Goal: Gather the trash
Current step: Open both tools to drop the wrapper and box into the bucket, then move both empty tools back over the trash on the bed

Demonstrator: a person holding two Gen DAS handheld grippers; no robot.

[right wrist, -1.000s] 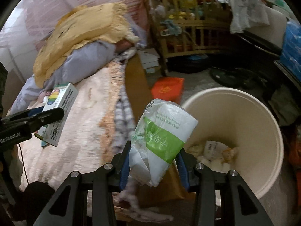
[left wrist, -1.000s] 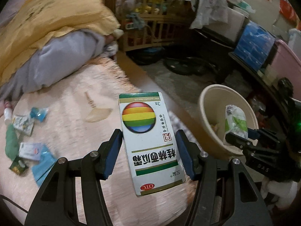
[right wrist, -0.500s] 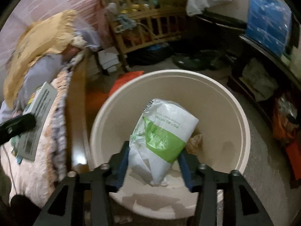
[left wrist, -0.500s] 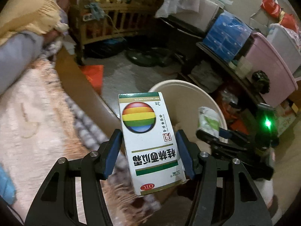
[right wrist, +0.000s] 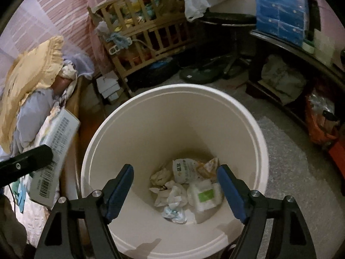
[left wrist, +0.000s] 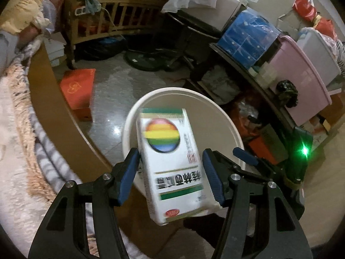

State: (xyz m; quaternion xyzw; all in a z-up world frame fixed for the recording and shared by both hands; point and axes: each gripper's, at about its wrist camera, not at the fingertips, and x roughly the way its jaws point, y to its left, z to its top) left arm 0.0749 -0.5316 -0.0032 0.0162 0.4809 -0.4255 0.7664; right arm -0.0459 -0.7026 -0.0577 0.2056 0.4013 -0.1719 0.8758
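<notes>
Trash going into the bin

Left hand-held gripper (left wrist: 171, 172) is opening over the cream bin (left wrist: 129, 127); the white medicine box (left wrist: 172, 168) is sitting blurred between its jaws, and a gap is showing at the right pad. Right hand-held gripper (right wrist: 174, 188) is opening too, empty, directly above the bin, where the green-and-white packet (right wrist: 204, 195) is lying among crumpled paper.

The floor (right wrist: 278, 151) is grey and speckled. On it stands a cream bin (right wrist: 258, 129), just beside the bed's (left wrist: 13, 151) wooden edge. A red box (left wrist: 78, 88) lies on the floor near that edge, and a dark fan base (left wrist: 148, 61) sits farther back, before a wooden crib (right wrist: 151, 34). On the bed lie a fringed blanket (left wrist: 21, 112), a yellow pillow (right wrist: 30, 73) and grey bedding (right wrist: 32, 112).
</notes>
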